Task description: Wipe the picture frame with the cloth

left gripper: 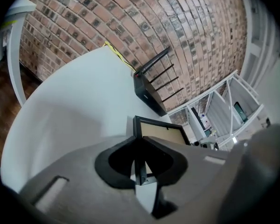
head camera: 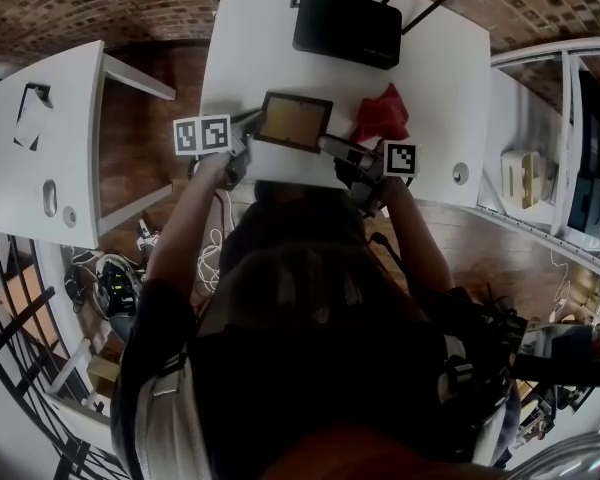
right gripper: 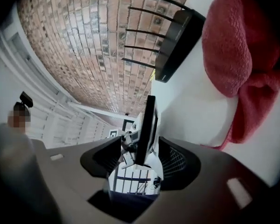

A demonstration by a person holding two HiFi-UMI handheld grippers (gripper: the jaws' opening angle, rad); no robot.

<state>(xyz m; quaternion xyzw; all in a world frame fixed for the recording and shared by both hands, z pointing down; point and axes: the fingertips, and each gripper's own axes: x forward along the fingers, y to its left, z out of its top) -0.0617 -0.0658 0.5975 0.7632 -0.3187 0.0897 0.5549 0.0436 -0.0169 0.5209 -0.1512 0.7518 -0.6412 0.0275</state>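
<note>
The left tongs [left gripper: 140, 146] pinch the one picture frame [head camera: 295, 120] by its left edge, the right tongs [right gripper: 137, 143] gape around its right edge, beside one red cloth [head camera: 383, 115]

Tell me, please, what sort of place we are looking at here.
Probably a small office or workroom. A white table carrying a router with antennas stands by a bare brick wall, on a wooden floor, with white shelves of gear beside it.
</note>
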